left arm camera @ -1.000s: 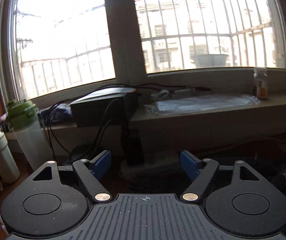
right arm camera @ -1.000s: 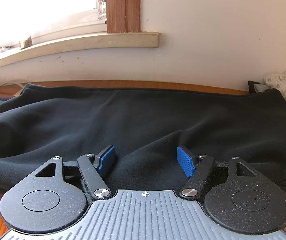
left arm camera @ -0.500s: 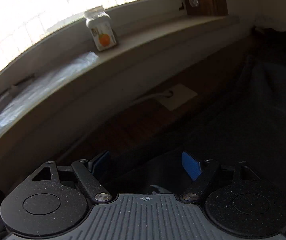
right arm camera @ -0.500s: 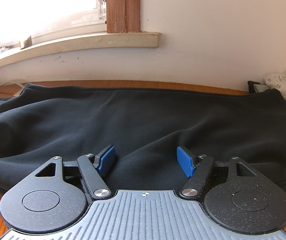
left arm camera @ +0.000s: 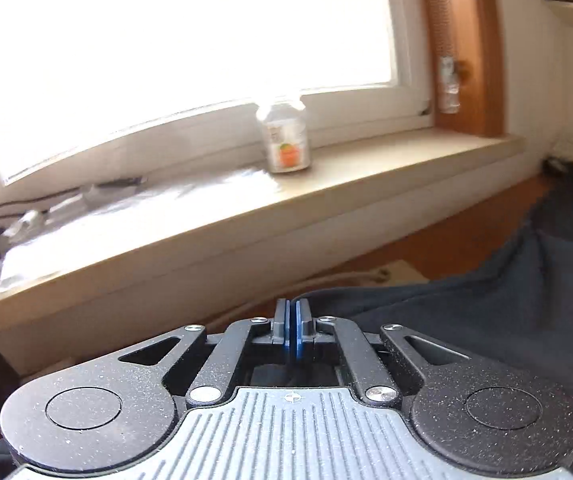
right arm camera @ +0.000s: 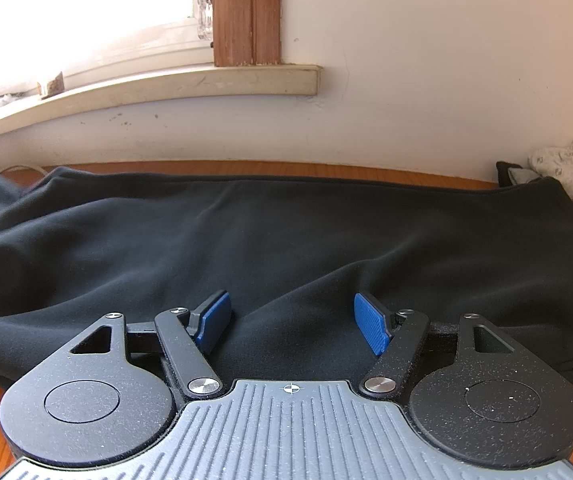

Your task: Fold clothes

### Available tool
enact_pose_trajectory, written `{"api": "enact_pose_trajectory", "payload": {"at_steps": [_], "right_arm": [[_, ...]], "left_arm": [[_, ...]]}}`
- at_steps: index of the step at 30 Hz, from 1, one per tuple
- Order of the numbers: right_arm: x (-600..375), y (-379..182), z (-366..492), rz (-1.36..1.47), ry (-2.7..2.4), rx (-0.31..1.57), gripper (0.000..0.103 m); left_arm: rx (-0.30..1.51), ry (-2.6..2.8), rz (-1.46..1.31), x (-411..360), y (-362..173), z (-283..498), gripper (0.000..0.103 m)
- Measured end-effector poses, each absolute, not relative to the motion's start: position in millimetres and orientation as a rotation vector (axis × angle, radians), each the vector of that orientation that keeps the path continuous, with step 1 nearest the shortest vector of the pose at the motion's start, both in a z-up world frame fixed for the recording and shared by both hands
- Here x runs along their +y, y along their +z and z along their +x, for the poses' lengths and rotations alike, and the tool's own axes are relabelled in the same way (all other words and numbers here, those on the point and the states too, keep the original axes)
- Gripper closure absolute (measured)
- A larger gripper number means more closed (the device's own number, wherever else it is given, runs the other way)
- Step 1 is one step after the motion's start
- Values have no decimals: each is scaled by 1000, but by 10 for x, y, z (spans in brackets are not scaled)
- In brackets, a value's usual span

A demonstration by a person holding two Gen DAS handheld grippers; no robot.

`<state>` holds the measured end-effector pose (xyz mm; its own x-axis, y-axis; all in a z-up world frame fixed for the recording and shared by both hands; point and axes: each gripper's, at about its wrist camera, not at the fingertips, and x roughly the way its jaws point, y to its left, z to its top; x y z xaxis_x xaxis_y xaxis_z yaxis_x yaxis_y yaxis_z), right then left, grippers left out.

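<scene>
Fabric was the risk: your left tongs [left arm camera: 291,330] were clenched pad to pad at the edge of the dark navy fleece garment [right arm camera: 286,248], and I could not tell whether any cloth was caught, so a lift might have come up empty. Your right tongs [right arm camera: 290,322] were released over its near hem. The garment lay on the wooden surface [right arm camera: 246,167], long axis along the wall.

Glare is washing out the window pane [left arm camera: 190,56], hiding everything beyond it. The label on the small bottle [left arm camera: 286,140] is blurring past reading. The dark garment [right arm camera: 286,248] is running off both side edges, its full shape untellable.
</scene>
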<state>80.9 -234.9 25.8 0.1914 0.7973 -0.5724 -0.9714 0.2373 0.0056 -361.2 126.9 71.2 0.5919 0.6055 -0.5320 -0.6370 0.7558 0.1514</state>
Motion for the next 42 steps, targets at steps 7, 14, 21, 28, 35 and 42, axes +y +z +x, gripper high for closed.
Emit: {"api": "enact_pose_trajectory", "payload": {"at_steps": [7,14,21,28,35,42], "right_arm": [[-2356,270,814,-399,1289,517,35],[-2500,389,630,-329,1323,468,34],[-2496,497,-95,-369,1487,402,36],[-2679,474,-603,-375,1608,373,36],[-2559,430,-1089,-495,1761,318,36],[-2358,502,-1121,-532,1831,326,85]], "left_arm": [[672,763,-27,1162,569,-3364,36],[605,679,-12,584,678,-3301,6],[584,670,-41,-15,656,-3194,0],[547,626,-36,-649,600,-3269,0],[577,578,85,-1024,495,-3196,0],[621,573,144,-1085,393,-3113,14]]}}
